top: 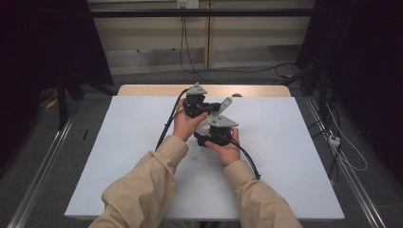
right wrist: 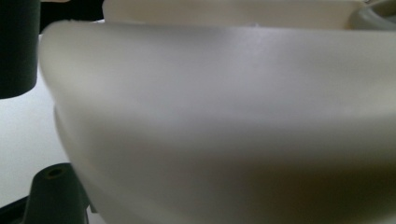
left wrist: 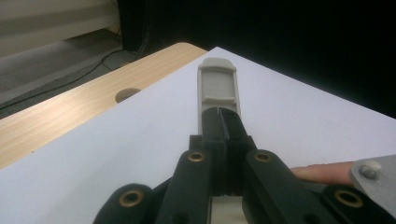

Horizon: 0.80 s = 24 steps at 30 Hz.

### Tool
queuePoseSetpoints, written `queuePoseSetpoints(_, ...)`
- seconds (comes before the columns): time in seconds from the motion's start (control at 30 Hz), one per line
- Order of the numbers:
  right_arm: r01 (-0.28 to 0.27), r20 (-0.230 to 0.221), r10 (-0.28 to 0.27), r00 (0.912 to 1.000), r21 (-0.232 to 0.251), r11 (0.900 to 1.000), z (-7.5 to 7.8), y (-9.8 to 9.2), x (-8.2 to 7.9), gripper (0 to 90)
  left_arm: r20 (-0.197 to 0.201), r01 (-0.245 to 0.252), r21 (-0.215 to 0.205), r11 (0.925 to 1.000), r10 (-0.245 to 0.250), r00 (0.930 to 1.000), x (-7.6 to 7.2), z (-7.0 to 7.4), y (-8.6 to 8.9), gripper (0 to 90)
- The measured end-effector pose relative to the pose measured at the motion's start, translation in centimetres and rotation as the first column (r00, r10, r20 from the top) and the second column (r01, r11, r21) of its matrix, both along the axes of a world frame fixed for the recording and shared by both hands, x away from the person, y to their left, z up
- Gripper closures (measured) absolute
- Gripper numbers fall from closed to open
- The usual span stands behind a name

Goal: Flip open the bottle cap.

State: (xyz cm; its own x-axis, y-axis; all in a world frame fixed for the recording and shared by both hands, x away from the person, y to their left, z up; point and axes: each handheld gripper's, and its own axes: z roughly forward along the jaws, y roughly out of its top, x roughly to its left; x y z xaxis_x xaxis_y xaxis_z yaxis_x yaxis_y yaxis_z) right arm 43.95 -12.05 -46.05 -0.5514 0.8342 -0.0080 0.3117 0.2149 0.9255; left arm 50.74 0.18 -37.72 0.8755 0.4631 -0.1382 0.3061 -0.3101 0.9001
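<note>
My left gripper (left wrist: 223,116) is shut on a flat grey plastic tab (left wrist: 217,84) that sticks out past its fingertips, over the white table top. In the high view both hands meet at the table's middle. There the left gripper (top: 208,107) holds the grey tab (top: 225,104), which points right and away. Just nearer is the right gripper (top: 211,127), pressed against a pale white plastic piece (top: 204,125). In the right gripper view that white curved body (right wrist: 224,121) sits very close between the jaws and hides the fingertips.
A white sheet (top: 123,156) covers most of a wooden table, whose bare far edge (top: 142,90) has a round hole (left wrist: 127,94). Black cables (top: 166,128) trail from both grippers. Dark curtains and floor cables surround the table.
</note>
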Motion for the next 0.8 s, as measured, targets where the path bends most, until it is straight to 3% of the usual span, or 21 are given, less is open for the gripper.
queuePoseSetpoints(0.8,0.001,0.000,-0.001,1.0000,0.003,1.000,-0.02,-0.06,0.03,18.5,-0.007,0.003,-0.005,1.0000,-0.003,1.0000,0.19,-0.35,-0.30,90.0)
